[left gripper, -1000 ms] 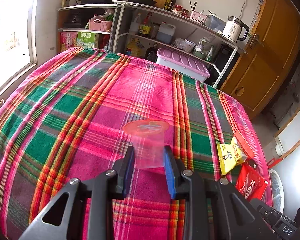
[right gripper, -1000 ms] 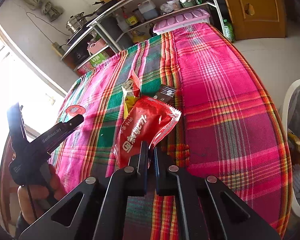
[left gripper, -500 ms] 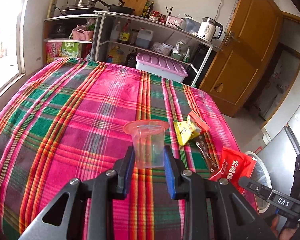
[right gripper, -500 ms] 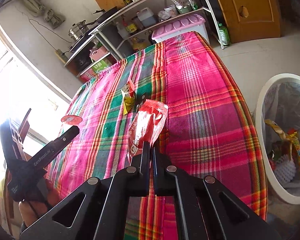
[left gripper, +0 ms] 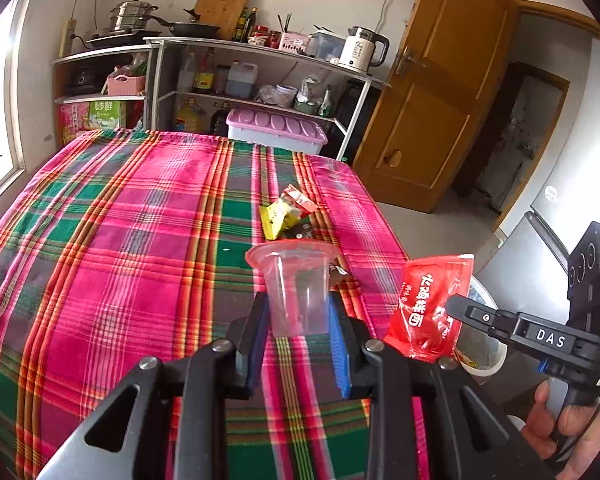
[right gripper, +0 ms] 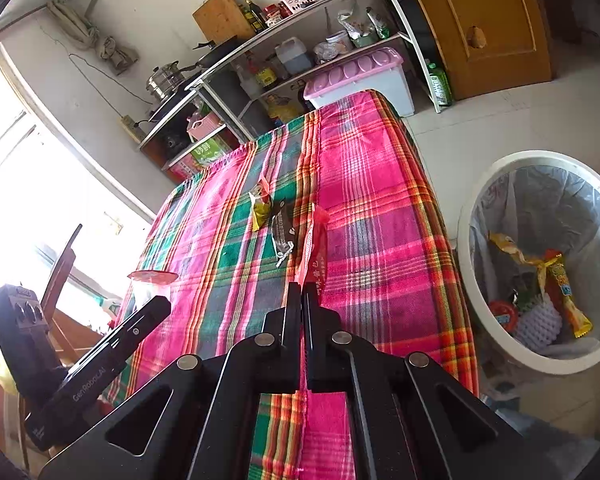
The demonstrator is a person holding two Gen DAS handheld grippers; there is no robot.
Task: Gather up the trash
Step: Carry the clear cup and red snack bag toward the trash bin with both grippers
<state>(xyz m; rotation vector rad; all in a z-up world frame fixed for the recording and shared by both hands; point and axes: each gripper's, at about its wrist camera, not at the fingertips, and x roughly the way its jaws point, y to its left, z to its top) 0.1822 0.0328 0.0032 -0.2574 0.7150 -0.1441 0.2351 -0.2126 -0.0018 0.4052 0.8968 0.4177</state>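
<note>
My left gripper (left gripper: pixel 298 312) is shut on a clear plastic cup (left gripper: pixel 294 288) with a red rim, held upright above the plaid tablecloth (left gripper: pixel 120 240). My right gripper (right gripper: pixel 302 290) is shut on a red snack packet (right gripper: pixel 314 248), seen edge-on there and flat in the left wrist view, red packet (left gripper: pixel 430 306), off the table's right edge. On the cloth lie a yellow wrapper (left gripper: pixel 276 216), a small red wrapper (left gripper: pixel 300 200) and a dark wrapper (right gripper: pixel 282 232). A white trash bin (right gripper: pixel 466 248) with wrappers inside stands on the floor to the right of the table.
Metal shelves (left gripper: pixel 260 80) with pots, bottles and a kettle stand behind the table, with a lilac-lidded box (left gripper: pixel 276 132) below. A wooden door (left gripper: pixel 440 100) is at right. A wooden chair (right gripper: pixel 64 256) stands by the bright window at left. A hand (left gripper: pixel 568 436) holds the right gripper.
Both grippers have lifted and swung right toward the table's edge. The red packet left the cloth and now hangs edge-on. The bin has come fully into the right wrist view.
</note>
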